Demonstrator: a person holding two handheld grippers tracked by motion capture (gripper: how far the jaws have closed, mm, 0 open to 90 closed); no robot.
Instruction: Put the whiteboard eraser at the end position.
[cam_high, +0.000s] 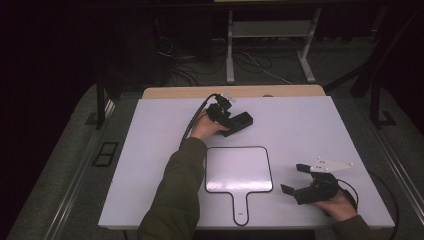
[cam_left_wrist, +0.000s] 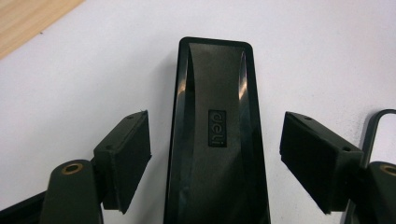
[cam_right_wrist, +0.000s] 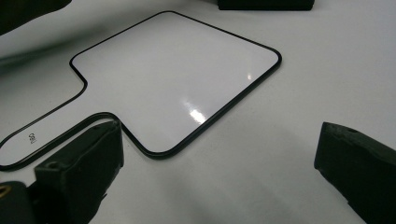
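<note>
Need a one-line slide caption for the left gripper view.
Left tool open astride a glossy black oblong whiteboard eraser lying on the white table, pads clear of its sides.

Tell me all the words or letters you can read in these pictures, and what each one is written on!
"deli": raised letters on a small plate on top of the black eraser, seen turned sideways in the left gripper view.
"deli": tiny black print on the handle of the white paddle board, in the right gripper view, turned sideways and only just readable.
A small mark on that handle in the high view is too small to read.
</note>
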